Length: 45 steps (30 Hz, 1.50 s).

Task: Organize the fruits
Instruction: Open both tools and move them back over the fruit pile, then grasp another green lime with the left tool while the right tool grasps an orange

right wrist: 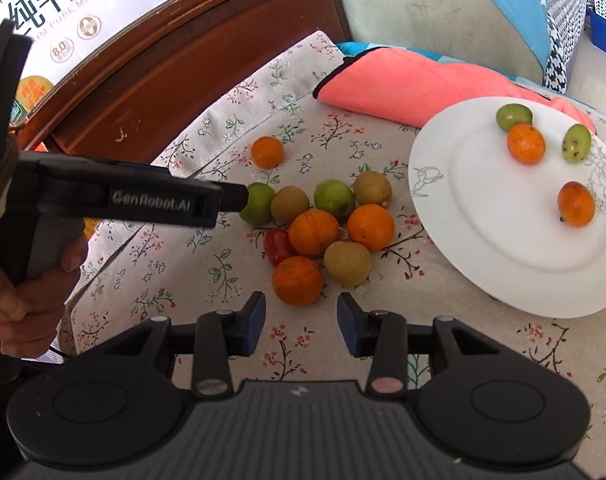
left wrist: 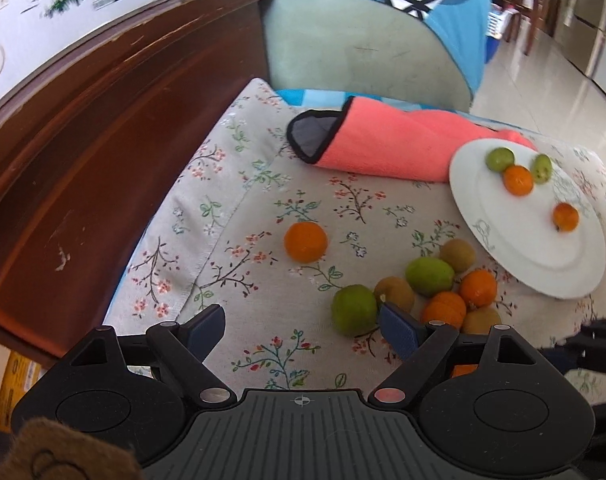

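Left gripper (left wrist: 303,330) sits at bottom center of its view, fingers spread wide, nothing between them, low over the floral tablecloth (left wrist: 263,200). Its right blue pad (left wrist: 399,330) is just beside a green fruit (left wrist: 355,309) and a brown fruit (left wrist: 395,292); contact unclear.

Right gripper (right wrist: 299,322) at bottom center of its view, fingers apart, empty, tips just short of the nearest orange (right wrist: 298,280) of the fruit cluster. Cluster in frame center: two more oranges (right wrist: 314,232) (right wrist: 371,227), three brown fruits (right wrist: 347,262) (right wrist: 290,205) (right wrist: 372,188), two green fruits (right wrist: 335,199) (right wrist: 259,203), one small red fruit (right wrist: 277,245) tucked at the cluster's left edge, all touching or nearly so. A lone orange (right wrist: 267,152) lies apart, upper left of the cluster.

White plate (right wrist: 483,240) at right of the frame, just beside the cluster, holds four pieces: green fruit (right wrist: 514,117) touching a small orange (right wrist: 526,144) near the far rim, speckled green fruit (right wrist: 577,142) to the right, another small orange (right wrist: 577,204) lower right, separate.

Folded pink cloth (right wrist: 415,84) lies behind the plate, upper center. The left tool's black body (right wrist: 123,196) crosses the left of the right view, held by a hand (right wrist: 31,280). Dark wooden furniture (left wrist: 83,160) at left, milk carton box (right wrist: 83,12) on top, upper left.
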Each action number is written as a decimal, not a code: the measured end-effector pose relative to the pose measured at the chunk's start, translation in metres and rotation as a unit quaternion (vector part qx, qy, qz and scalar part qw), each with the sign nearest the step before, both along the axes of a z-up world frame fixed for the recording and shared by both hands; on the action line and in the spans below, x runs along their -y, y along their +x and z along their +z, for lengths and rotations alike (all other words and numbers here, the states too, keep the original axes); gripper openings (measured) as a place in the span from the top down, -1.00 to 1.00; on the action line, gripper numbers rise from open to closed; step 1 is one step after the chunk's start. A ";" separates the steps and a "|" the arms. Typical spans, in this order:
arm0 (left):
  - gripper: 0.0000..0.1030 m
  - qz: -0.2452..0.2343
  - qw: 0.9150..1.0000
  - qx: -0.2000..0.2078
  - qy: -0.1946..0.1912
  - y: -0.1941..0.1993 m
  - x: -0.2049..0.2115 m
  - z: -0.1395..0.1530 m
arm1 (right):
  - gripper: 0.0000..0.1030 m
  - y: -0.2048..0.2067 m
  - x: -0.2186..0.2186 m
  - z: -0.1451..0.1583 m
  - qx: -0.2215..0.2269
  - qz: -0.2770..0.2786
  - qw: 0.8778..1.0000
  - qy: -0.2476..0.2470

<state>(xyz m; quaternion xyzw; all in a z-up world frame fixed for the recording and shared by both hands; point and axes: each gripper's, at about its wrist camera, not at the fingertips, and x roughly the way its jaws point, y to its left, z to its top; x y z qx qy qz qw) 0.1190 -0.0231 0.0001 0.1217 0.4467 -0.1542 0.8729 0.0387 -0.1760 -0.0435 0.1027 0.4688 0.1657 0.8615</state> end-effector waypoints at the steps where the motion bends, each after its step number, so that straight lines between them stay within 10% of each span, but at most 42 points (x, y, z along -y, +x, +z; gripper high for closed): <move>1: -0.67 -0.008 1.000 0.005 0.003 -0.001 0.000 0.000 | 0.20 0.000 -0.001 0.000 0.000 0.002 1.000 -0.002; 22: -0.61 -0.140 0.990 0.021 -0.018 0.014 -0.006 -0.023 | 0.20 0.003 -0.014 -0.006 0.021 0.016 0.999 -0.038; 40: -0.07 -0.148 0.988 -0.001 -0.039 0.012 0.005 -0.036 | 0.41 0.003 -0.018 -0.007 0.037 0.020 0.998 -0.044; 45: 0.35 -0.154 0.987 0.005 -0.043 0.010 0.009 -0.034 | 0.42 0.003 -0.016 -0.006 0.035 0.021 0.998 -0.042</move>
